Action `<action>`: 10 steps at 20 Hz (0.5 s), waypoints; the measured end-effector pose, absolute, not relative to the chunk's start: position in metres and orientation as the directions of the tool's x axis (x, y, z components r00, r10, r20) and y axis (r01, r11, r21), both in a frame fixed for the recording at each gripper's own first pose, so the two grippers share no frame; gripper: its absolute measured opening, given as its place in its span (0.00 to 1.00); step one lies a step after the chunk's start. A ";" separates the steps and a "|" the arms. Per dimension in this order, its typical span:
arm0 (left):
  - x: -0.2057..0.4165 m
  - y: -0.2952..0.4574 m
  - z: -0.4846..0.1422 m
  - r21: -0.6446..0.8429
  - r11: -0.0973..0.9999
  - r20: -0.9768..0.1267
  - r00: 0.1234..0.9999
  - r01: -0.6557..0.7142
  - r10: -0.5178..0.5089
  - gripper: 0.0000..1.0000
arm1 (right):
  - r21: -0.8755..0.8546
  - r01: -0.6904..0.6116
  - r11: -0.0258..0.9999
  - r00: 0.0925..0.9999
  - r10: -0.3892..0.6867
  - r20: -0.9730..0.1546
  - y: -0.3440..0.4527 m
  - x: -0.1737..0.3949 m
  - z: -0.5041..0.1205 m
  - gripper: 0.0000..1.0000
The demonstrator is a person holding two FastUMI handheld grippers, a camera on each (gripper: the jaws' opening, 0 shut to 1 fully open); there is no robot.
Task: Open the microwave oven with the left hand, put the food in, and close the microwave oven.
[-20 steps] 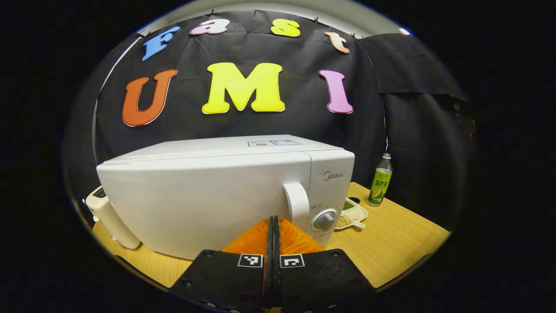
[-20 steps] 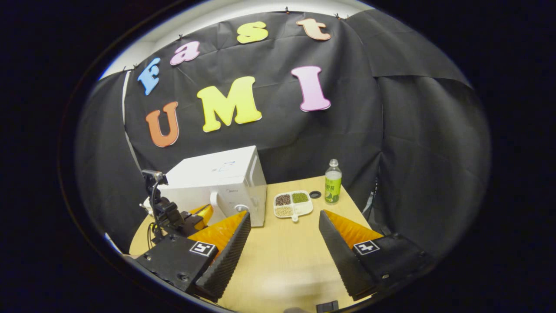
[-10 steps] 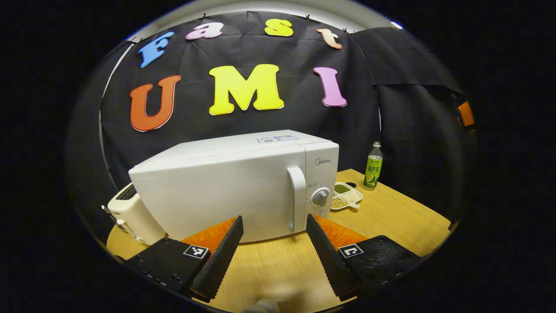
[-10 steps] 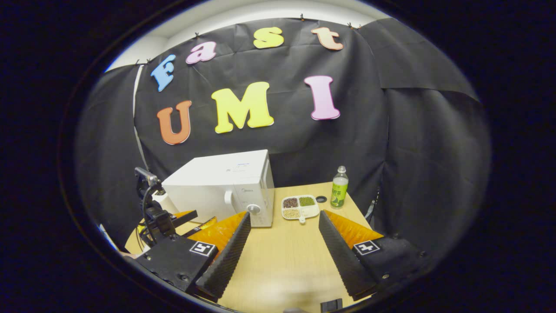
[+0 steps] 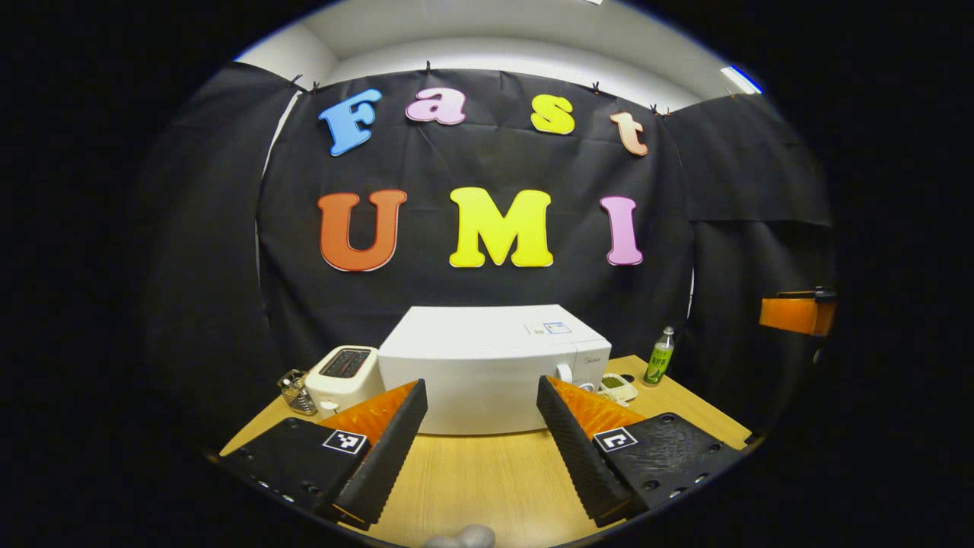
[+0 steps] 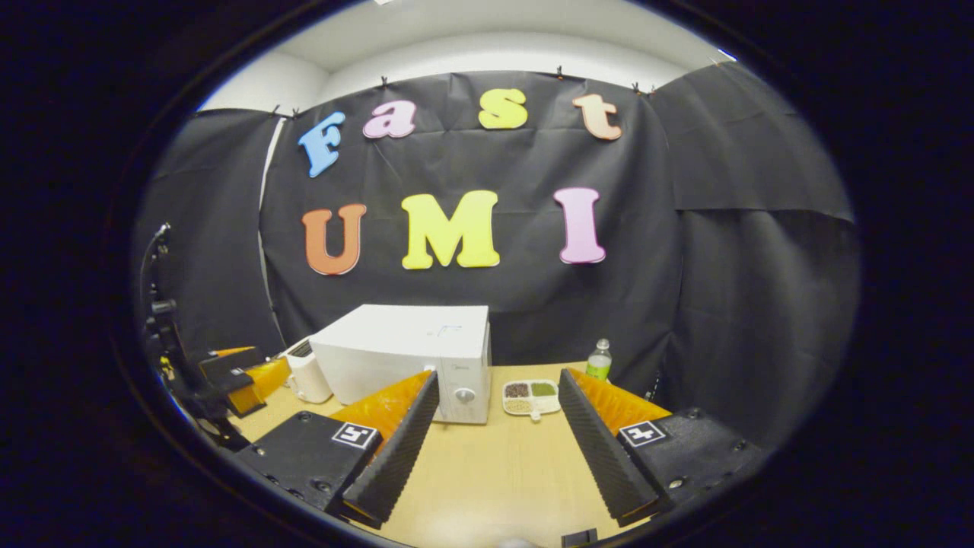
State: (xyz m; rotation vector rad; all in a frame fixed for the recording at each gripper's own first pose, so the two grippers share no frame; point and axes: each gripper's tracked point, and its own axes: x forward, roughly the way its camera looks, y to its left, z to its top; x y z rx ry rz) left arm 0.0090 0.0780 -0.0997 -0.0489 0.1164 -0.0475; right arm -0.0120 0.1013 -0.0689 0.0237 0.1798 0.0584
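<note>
Two grippers are ours here, and both stand with their jaws spread wide and nothing between them. Our left gripper [image 5: 481, 426] hangs above the wooden counter [image 5: 487, 479], well back from the white microwave oven [image 5: 487, 365], which sits near the rear of the counter with its door closed. In the left gripper view the oven's handle [image 5: 564, 373] peeks out just beside our right-hand finger, and a white toaster [image 5: 342, 377] stands just to the left of the oven, with a small wire basket [image 5: 291, 390] beside that. To the right of the oven we see part of the food tray [image 5: 618, 387] and, a little farther right, a green bottle [image 5: 659, 358].

Our right gripper [image 6: 498, 434] also hangs over the counter [image 6: 494, 479], apart from everything on it. In the right gripper view the microwave oven [image 6: 411, 354] shows its closed door, its handle and one round knob [image 6: 465, 395]. The divided food tray [image 6: 531, 396] lies on the counter just to the right of the oven, with dark, green and pale fillings in its compartments, and the bottle [image 6: 599, 361] stands behind it to the right. At the left edge of that view we catch the left gripper [image 6: 228, 377] held up off the counter, near the toaster [image 6: 308, 374]
</note>
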 end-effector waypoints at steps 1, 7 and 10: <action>-0.003 0.091 -0.086 -0.052 0.998 -0.096 0.995 0.022 -0.027 0.92 | 0.026 -0.056 0.998 0.985 0.059 -0.161 0.103 -0.016 -0.063 1.00; -0.062 0.131 -0.050 -0.050 0.998 -0.073 0.996 -0.049 0.046 0.93 | 0.020 -0.062 0.998 0.995 0.064 -0.081 0.117 -0.037 -0.035 0.91; -0.079 0.138 -0.047 -0.065 0.994 -0.079 0.994 -0.082 0.077 0.93 | 0.009 -0.076 0.997 0.996 0.076 -0.044 0.124 -0.046 -0.022 0.91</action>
